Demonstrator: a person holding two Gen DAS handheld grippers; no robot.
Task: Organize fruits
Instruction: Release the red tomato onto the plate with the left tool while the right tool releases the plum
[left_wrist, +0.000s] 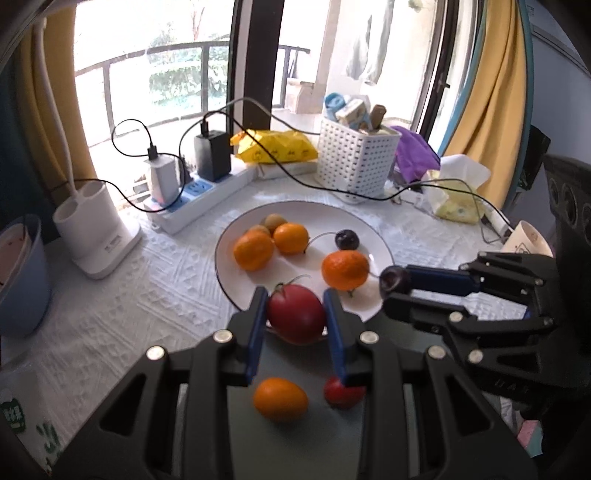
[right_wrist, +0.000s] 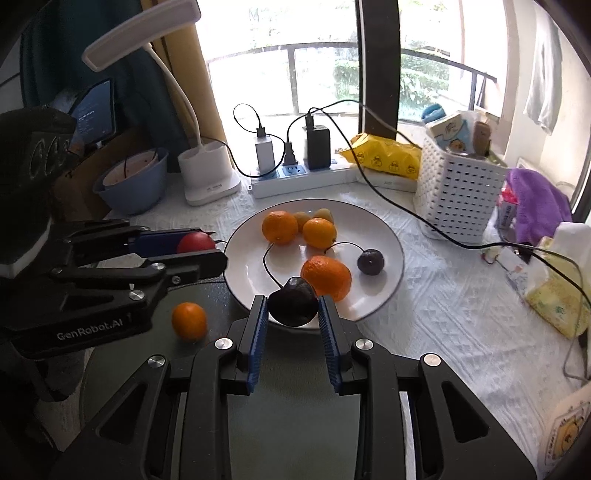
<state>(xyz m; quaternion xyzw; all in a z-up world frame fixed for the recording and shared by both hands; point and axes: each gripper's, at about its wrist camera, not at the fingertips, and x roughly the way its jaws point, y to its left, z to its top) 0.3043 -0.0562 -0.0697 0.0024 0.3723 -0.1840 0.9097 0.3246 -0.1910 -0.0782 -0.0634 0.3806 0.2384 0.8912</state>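
Observation:
My left gripper (left_wrist: 295, 300) is shut on a red tomato (left_wrist: 295, 319) at the near rim of the white plate (left_wrist: 325, 214). At the plate's right rim my right gripper (left_wrist: 391, 287) is shut on a dark cherry (left_wrist: 396, 280). In the right wrist view the cherry (right_wrist: 293, 306) sits between my right gripper's (right_wrist: 291, 303) blue pads, and my left gripper (right_wrist: 211, 248) holds the tomato (right_wrist: 195, 242) left of the plate (right_wrist: 384, 236). The plate carries three mandarins (left_wrist: 345, 269), two small brownish fruits and another dark cherry (left_wrist: 346, 239). A small orange fruit (left_wrist: 280, 399) and a small red fruit (left_wrist: 343, 392) lie on a dark grey tray (left_wrist: 291, 356).
Behind the plate stand a power strip (left_wrist: 207, 201) with chargers and black cables, a white lamp base (left_wrist: 98, 236), a blue bowl (left_wrist: 22, 280), a yellow bag (left_wrist: 277, 146) and a white basket (left_wrist: 354, 158). Tissues (right_wrist: 554, 295) and a purple cloth (right_wrist: 535, 206) lie to the right.

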